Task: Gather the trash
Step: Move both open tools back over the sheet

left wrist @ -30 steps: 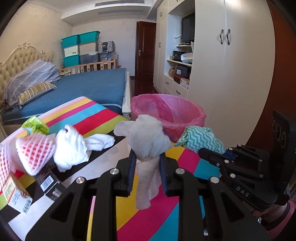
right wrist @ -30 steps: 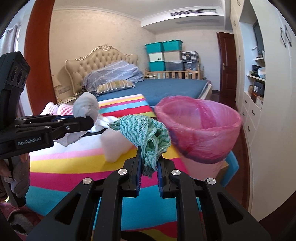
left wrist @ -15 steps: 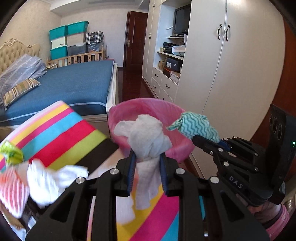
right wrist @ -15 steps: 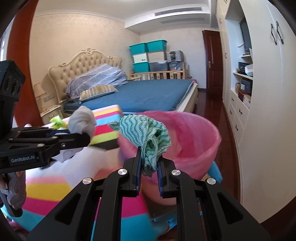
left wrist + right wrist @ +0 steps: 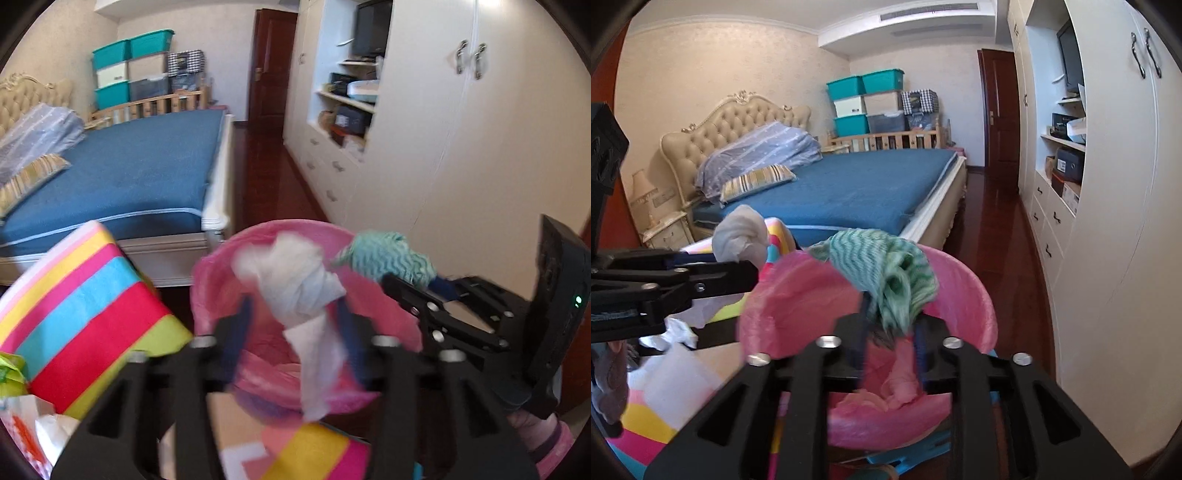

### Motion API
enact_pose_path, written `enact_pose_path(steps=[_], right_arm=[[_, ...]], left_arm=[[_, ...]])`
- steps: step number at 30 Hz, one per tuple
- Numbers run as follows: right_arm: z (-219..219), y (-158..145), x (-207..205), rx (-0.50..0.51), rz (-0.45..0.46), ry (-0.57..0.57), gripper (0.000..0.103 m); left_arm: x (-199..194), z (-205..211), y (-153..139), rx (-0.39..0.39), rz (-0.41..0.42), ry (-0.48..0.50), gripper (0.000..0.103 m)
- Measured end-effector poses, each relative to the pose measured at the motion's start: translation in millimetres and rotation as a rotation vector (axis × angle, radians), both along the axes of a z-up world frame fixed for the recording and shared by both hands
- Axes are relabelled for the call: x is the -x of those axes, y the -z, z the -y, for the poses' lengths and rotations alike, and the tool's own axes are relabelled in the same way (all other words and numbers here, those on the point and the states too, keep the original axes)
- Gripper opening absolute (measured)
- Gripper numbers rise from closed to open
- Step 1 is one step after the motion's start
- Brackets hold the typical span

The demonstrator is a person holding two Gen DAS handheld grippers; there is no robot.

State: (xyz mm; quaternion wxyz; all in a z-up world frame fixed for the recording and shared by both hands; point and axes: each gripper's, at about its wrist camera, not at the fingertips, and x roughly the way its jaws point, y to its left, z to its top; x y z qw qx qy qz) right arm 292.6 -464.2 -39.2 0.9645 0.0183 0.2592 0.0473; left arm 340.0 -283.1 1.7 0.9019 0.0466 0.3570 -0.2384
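Bedroom floor holds a pink-lined round bin [image 5: 221, 280]. Above it, the left gripper [image 5: 293, 317], jaws just parted, frames a crumpled white tissue [image 5: 295, 284]; at three o'clock, the right gripper [image 5: 890, 325], jaws likewise just opening, frames a teal wavy-striped cloth [image 5: 886, 266].

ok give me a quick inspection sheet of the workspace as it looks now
surface: striped cloth in pink, yellow, blue and red covers it.
job's things: white rag and green rag both over the pink-lined bin.
clutter: white wads and a green wrapper lie on the cloth.
grippers: left claw has just been opening, white rag between its jaws; right claw has just been opening, green rag between its jaws.
cables: nothing seen.
surroundings: blue bed, white cupboards, stacked boxes, dark door.
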Motion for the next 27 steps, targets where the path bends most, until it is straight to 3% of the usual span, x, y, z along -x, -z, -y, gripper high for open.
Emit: enact_pose_path(steps=[1,7,17,27], right_arm=[[3,3,1,0.002,0.0,0.017,0.066],[8,10,38,-0.037,0.043,0.011,0.066],[-30,25,103,-0.103,0.039,-0.018,0.068],[-115,27,124,-0.139,-0.019,-0.162,0.081]], left_arm=[[-1,-3,0,-0.008,0.015,-0.038,0.08],[24,-37,-2,-0.018,0.094,-0.094,0.098],[110,-87,10,-0.123,0.231,-0.129,0.098],[178,-196,43,-0.097,0.144,-0.312,0.098]])
